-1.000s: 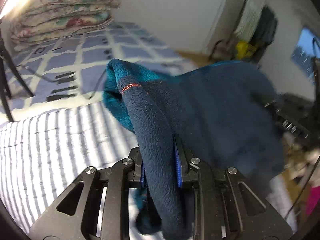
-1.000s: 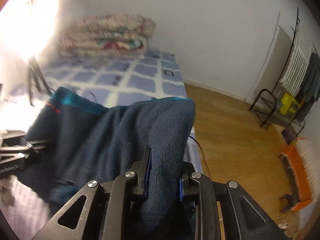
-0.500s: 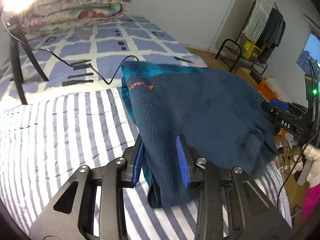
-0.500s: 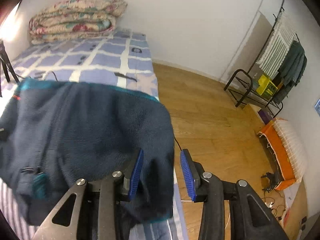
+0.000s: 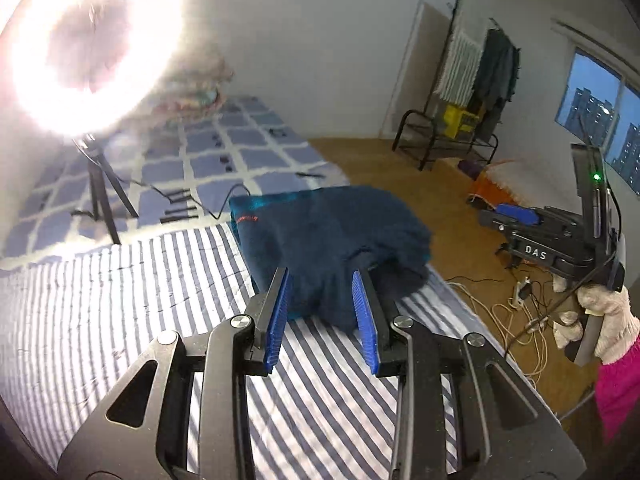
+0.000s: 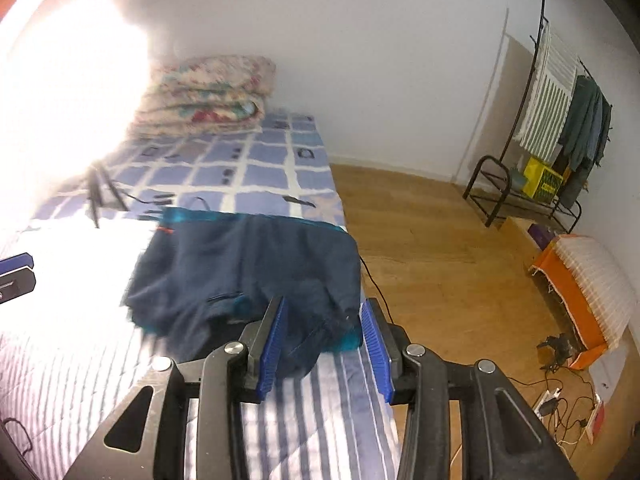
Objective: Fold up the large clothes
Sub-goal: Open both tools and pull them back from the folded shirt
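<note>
Fleece (image 5: 328, 236) is down on the bed (image 5: 120, 300), bunched in a folded heap at the bed's right edge, on the striped sheet, just short of the checked blanket (image 5: 248, 152).

Left gripper (image 5: 322, 312): jaws spread, nothing between the pads, clear of the cloth. Right gripper (image 6: 324, 338): also spread and empty; it shows again at the right of the left view, off the bed's side. Both jaws have just been opening, no cloth left in either. Looks like a release after laying a fold, both backed off so they don't drag the fabric.

Fold state, my read: one fold is in, but the near edge is lumpy and a pocket flap (image 6: 224, 300) shows, so not tidy yet. Heap sits close to the bed edge, so a careless tug could slide it to the floor (image 6: 440, 240).

Ring light (image 5: 88, 40) on its tripod washes out the left side.
</note>
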A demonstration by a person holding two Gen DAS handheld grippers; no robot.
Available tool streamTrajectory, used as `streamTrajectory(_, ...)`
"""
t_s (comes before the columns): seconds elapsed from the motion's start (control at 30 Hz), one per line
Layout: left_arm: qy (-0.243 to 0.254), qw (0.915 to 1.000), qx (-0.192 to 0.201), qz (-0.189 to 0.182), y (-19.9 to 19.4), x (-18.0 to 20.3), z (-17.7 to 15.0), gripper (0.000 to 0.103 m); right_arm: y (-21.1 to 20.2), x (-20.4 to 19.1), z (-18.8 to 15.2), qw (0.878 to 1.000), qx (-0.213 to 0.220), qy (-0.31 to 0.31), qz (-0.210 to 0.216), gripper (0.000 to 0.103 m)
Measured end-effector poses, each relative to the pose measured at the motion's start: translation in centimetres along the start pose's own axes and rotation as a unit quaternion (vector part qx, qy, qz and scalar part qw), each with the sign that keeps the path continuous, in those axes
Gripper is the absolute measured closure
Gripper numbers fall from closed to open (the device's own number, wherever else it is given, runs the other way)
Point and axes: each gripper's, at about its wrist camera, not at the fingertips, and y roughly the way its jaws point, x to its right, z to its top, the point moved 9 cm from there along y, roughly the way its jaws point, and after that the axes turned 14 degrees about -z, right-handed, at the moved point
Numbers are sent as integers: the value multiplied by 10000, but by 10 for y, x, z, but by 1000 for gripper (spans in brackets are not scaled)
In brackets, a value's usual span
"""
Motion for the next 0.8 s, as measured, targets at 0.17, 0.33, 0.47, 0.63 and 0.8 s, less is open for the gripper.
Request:
streamTrajectory(0.17,184,9996,196,-1,-69,39,-10,72,-71,5,-7,9998,182,43,59,63)
streamTrajectory(0.33,459,9984,323,62,-129,74,-29,72,-145,2,-26,9991,390,98,159,61)
streamTrajectory(0.47,648,9969,444,76,-174,100,-48,72,-193,-4,-46,9984,536,79,177,61)
streamTrajectory(0.63,718,9962,472,129,-209,119,-81,72,-240,-7,-78,9973,718,119,81,61)
streamTrajectory(0.8,549,9973,474,140,-226,122,-110,72,-264,-17,-111,9969,738,196,204,61)
